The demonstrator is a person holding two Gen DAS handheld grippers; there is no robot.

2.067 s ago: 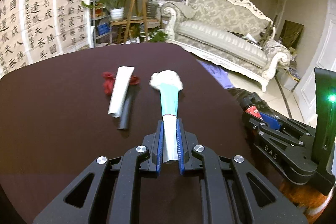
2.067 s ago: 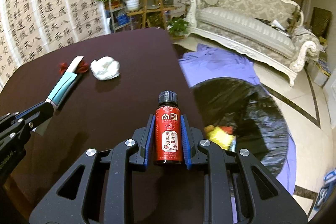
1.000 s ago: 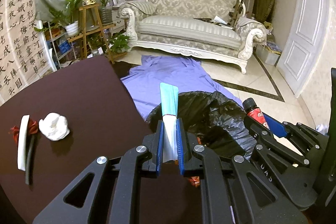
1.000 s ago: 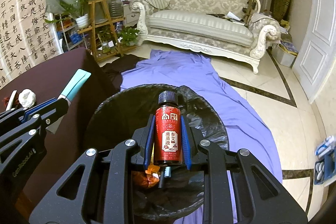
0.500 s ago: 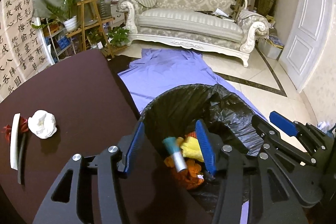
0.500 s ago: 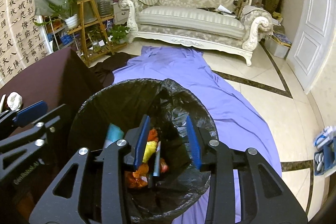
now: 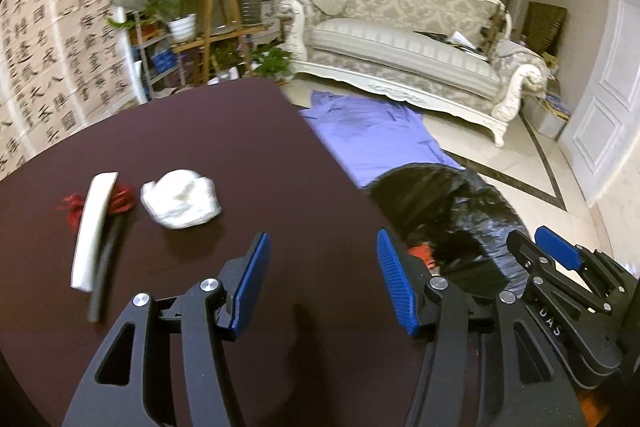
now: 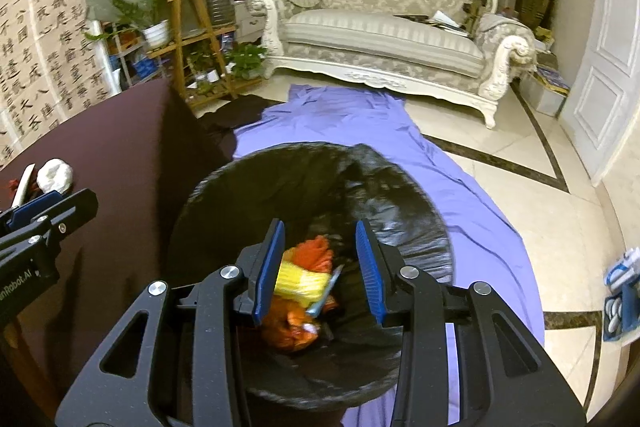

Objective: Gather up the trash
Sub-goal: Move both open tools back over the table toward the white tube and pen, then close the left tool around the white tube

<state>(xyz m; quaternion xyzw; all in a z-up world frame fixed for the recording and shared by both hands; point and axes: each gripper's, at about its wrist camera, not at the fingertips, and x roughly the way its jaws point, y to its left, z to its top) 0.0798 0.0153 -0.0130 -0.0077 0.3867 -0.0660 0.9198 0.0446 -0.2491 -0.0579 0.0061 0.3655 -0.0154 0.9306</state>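
My left gripper (image 7: 322,247) is open and empty over the dark table (image 7: 240,147), close to its right edge. Ahead and to its left lie a crumpled white tissue (image 7: 181,203), a white strip (image 7: 94,227) resting on a black stick (image 7: 105,267), and a red scrap (image 7: 72,207). My right gripper (image 8: 320,239) is open and empty above the black-lined trash bin (image 8: 312,187). Yellow and orange trash (image 8: 300,281) shows inside the bin. The bin (image 7: 448,211) stands on the floor beside the table's right edge. The right gripper's blue pad (image 7: 558,253) also shows at the lower right of the left wrist view.
A purple cloth (image 8: 360,131) lies on the tiled floor under and beyond the bin. An ornate sofa (image 8: 384,39) stands at the back and a wooden plant stand (image 8: 192,39) behind the table. A white door (image 8: 608,67) is on the right, and a calligraphy sheet (image 7: 60,39) hangs on the left.
Both grippers opened over the bin: the teal-and-white tube left the left one, the red bottle the right one. The left gripper then swung left, back over the table.
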